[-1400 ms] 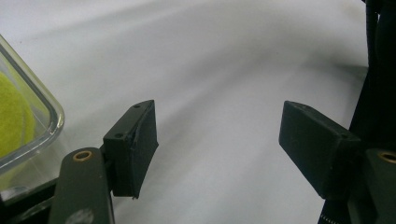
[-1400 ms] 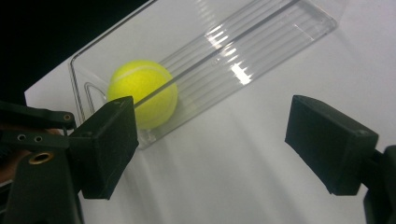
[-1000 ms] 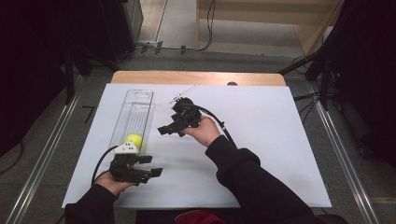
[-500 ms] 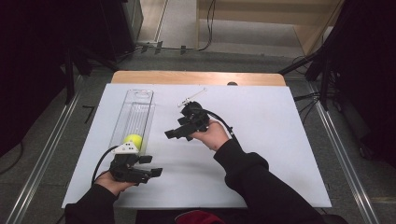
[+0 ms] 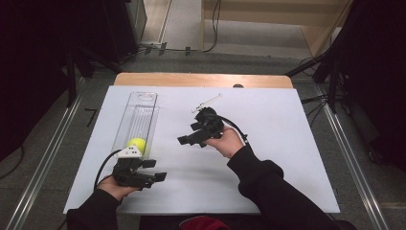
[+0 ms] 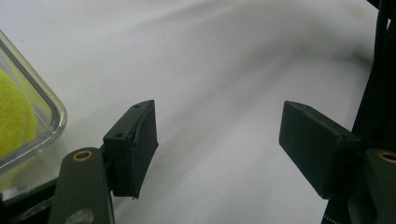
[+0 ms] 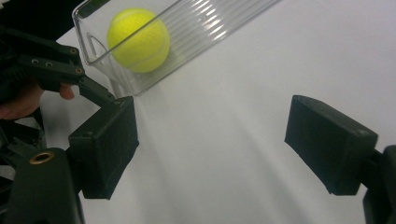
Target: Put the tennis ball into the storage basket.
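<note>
A yellow tennis ball (image 5: 136, 144) lies in the near end of a long clear plastic tray (image 5: 139, 115) on the white table. In the right gripper view the ball (image 7: 138, 39) rests inside the tray (image 7: 205, 28). My left gripper (image 5: 155, 171) rests near the table's front edge just below the tray, jaws open and empty (image 6: 217, 149); the tray corner (image 6: 44, 107) and ball (image 6: 14, 116) sit to its left. My right gripper (image 5: 187, 139) hovers mid-table, open with nothing between its jaws (image 7: 212, 149), pointing left toward the tray.
A small white stick-like item (image 5: 207, 102) lies on the table behind the right gripper. The white tabletop (image 5: 268, 120) extends wide to the right. A wooden strip (image 5: 201, 79) runs along the far edge. Metal rails flank the table on the floor.
My right gripper has moved right and toward me, away from the tray. The left gripper has stayed put.
</note>
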`<action>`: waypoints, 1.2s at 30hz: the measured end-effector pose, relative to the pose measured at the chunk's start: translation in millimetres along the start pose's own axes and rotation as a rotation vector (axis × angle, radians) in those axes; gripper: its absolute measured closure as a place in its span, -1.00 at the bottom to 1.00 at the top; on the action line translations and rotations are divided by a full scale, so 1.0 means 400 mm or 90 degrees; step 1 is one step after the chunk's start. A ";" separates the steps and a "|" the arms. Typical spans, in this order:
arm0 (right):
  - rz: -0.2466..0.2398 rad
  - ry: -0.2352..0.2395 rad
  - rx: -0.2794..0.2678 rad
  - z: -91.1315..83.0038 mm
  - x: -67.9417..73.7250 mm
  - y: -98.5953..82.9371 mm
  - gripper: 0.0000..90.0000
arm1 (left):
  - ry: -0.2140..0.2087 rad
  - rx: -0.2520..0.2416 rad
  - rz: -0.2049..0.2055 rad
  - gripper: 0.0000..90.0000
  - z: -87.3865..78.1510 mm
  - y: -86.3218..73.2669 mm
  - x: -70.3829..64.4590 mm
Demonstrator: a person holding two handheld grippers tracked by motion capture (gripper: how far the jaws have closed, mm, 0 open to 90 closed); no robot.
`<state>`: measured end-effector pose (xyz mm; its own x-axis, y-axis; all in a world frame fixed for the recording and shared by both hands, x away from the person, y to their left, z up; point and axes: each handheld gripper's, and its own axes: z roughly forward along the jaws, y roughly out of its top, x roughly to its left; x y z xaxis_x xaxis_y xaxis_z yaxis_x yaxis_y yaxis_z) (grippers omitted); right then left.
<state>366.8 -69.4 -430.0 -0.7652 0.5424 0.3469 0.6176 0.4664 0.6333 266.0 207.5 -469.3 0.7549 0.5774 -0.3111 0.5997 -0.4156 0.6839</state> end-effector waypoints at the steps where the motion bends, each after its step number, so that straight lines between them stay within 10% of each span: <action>1: 0.000 -0.002 0.002 -0.002 -0.001 -0.003 -0.66 | 0.000 0.000 0.000 -0.37 0.000 0.000 0.000; 36: 0.023 -0.056 -0.011 -0.083 -0.044 -0.121 -0.58 | -0.002 -0.011 0.004 -0.37 -0.008 0.001 -0.004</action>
<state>344.4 -124.4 -443.7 -0.7232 0.6185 0.3073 0.6405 0.4343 0.6334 264.2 208.6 -466.3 0.7592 0.5731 -0.3085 0.5904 -0.4069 0.6971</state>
